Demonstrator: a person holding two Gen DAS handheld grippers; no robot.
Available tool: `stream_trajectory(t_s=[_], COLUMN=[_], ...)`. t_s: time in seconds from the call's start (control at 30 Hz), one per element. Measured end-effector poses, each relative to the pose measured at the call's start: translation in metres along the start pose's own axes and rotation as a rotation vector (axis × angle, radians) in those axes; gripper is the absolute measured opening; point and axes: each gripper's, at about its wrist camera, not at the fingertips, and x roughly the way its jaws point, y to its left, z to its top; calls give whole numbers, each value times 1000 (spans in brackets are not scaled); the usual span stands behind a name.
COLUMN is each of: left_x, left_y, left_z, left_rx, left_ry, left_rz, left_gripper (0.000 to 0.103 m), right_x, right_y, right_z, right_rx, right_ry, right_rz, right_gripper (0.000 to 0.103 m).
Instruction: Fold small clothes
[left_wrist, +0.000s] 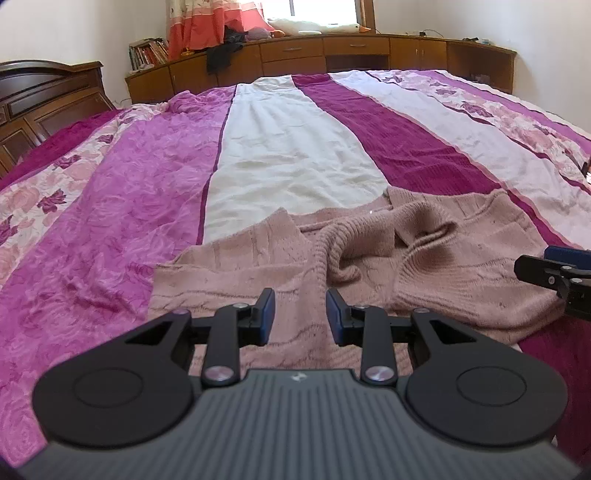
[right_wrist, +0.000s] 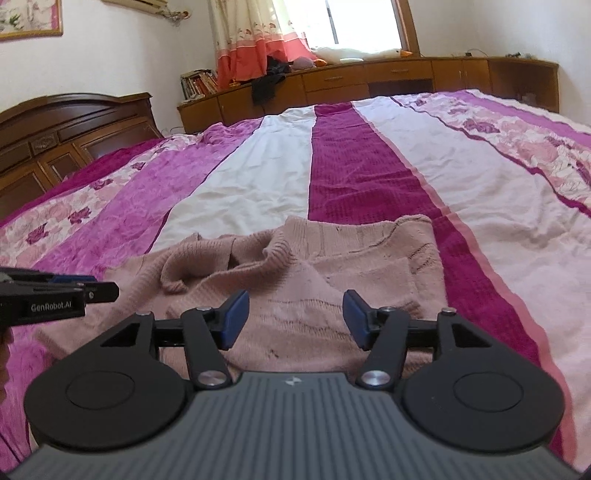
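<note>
Left wrist: left gripper (left_wrist: 300, 315) released over pink sweater (left_wrist: 369, 266) | right gripper (right_wrist: 295, 319) released above it

Striped bedspread (left_wrist: 166, 192), wooden cabinets (left_wrist: 295, 55), sunlit window (right_wrist: 362, 22).

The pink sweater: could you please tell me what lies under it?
The pink sweater lies on the striped bedspread. Whatever lies beneath its folded layers is covered.

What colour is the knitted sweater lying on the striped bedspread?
Dusty pink knitted sweater, plain with ribbed texture; it shows best in the right wrist view.
</note>
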Motion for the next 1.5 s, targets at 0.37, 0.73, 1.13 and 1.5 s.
stream_trajectory(t_s=[0.37,0.73,1.13,1.5], left_x=[-14,-23,-13,1], left_y=[-3,-23,-63,-56], left_z=[-17,-36,-65,-70], left_rx=[9,118,270,295], left_ry=[21,25,9,-57], left_rz=[6,-51,-112,-58], left_gripper=[33,48,48,49], right_x=[-21,-19,-16,-9], right_y=[0,2,5,23], right_z=[-14,-25,-28,-19], right_rx=[-35,-59,-66,-159], right_ry=[5,19,31,40], right_rz=[-19,-11,-6,51], right_gripper=[66,69,69,69])
